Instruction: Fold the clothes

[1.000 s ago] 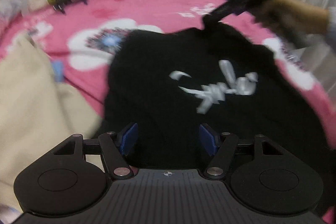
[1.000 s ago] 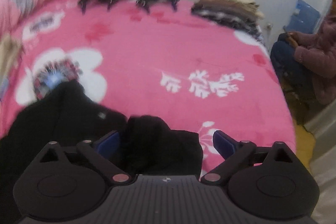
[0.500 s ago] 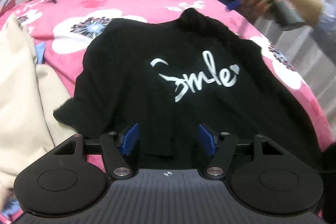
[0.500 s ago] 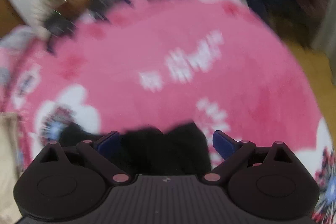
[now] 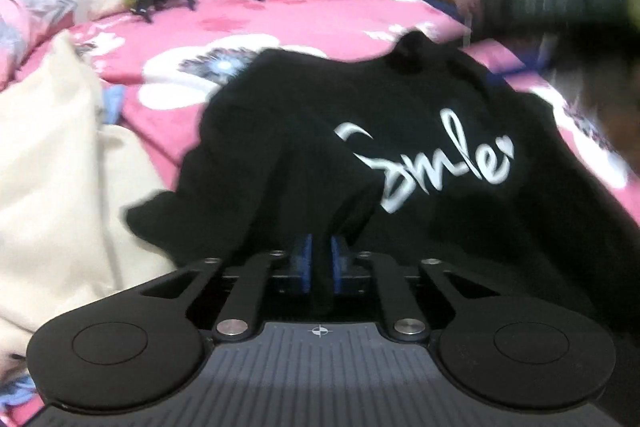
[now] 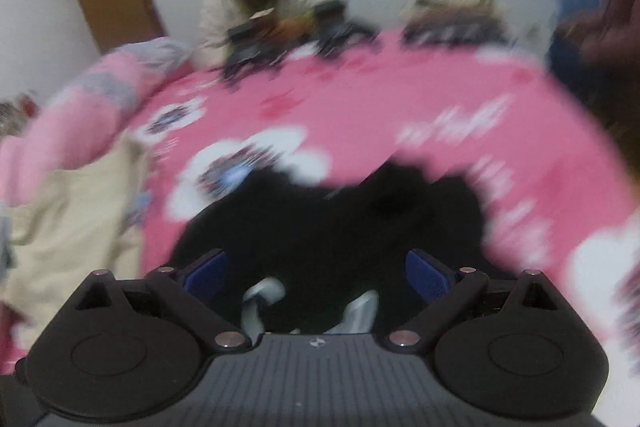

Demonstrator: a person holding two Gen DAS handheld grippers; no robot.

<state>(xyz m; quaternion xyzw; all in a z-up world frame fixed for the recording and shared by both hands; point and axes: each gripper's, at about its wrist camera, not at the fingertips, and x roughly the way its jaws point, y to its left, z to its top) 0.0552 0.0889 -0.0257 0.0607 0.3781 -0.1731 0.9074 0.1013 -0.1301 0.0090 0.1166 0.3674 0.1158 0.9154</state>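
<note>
Black sweatshirt (image 5: 420,163) with white script, spread chest-up on the pink floral bedspread (image 5: 320,23), collar away, hem nearest the left gripper (image 5: 320,259). Left jaws closing, blue pads already pinching a raised fold of the near hem; long axis running straight ahead from there. Right gripper (image 6: 316,275) spread wide and empty, hovering over the black cloth (image 6: 340,227), probably above the lettering, though blurred. Half a second ago: left pads wide apart, hem flat; right gripper farther toward the collar.
</note>
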